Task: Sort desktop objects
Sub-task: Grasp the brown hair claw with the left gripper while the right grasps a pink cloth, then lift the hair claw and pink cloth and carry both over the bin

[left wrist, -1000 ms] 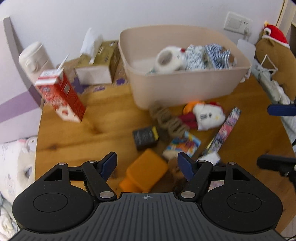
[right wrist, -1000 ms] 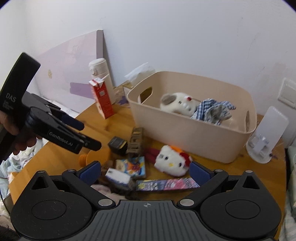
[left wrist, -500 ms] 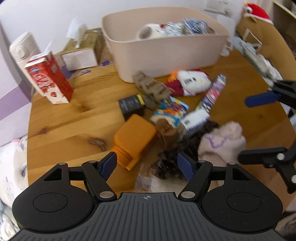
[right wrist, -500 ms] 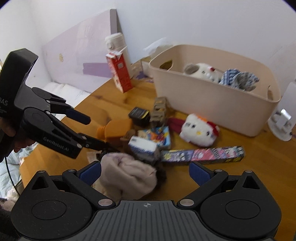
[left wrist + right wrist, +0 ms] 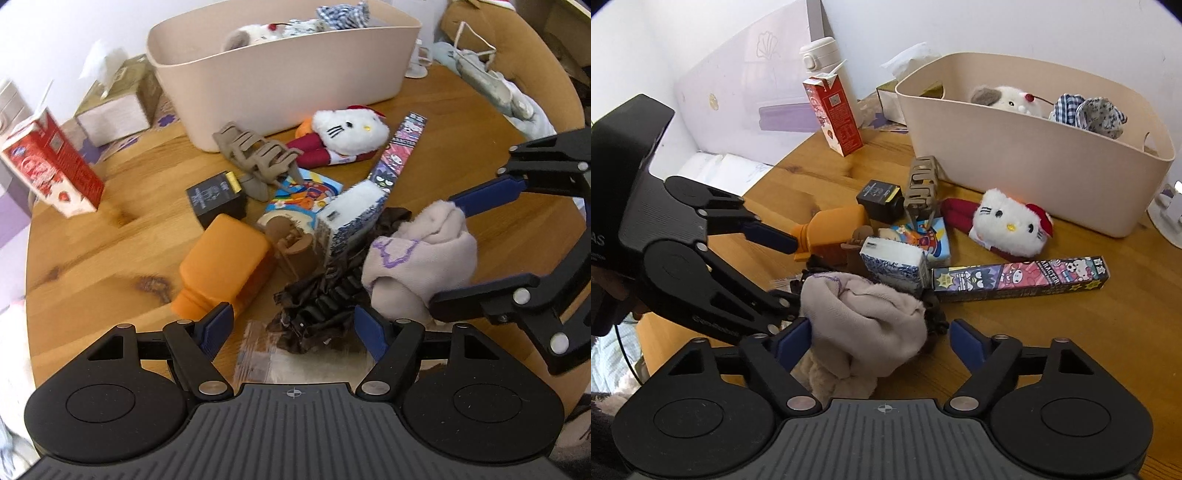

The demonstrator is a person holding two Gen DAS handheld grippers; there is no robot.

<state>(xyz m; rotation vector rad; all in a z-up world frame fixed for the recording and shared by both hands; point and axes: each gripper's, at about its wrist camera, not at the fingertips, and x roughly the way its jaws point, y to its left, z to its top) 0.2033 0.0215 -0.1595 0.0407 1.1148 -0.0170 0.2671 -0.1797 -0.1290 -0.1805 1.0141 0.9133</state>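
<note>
Nearest you, your right gripper (image 5: 879, 338) has its 2 jaws around the pale pink cloth bundle (image 5: 864, 317). They have just been closing, yet they stand fairly wide: the left pad touches the cloth, while the right pad is clear of it, so nothing is clamped. From your left wrist camera the same gripper (image 5: 458, 251) reaches in from the right with the bundle (image 5: 417, 262) between its blue pads.

Your left gripper (image 5: 293, 326) is spread wide and empty, hanging just above a dark brown crumpled piece (image 5: 317, 314) and a clear plastic bag (image 5: 266, 358) on the wooden table (image 5: 92, 258).

Just beyond lies the pile. An orange bottle (image 5: 221, 266) lies on its side beside a brown figure (image 5: 291, 243). A blue-patterned white box (image 5: 351, 218) touches the bundle's far side. A colourful tissue pack (image 5: 310, 192) lies behind it, with a small black box (image 5: 216, 197) to the left.

Farther on, a tan hair claw (image 5: 258, 155) leans near the beige bin (image 5: 295, 85). A white cat plush (image 5: 347, 133) lies just in front of the bin. A long cartoon-printed box (image 5: 399, 151) lies flat to its right.

The bin holds a white plush (image 5: 1008, 99) and 2 patterned cloths (image 5: 1086, 110).

At the far left, a red carton (image 5: 48, 170) stands upright, a tissue box (image 5: 118, 107) sits beside the bin, and a white flask (image 5: 818, 59) stands by the wall.
</note>
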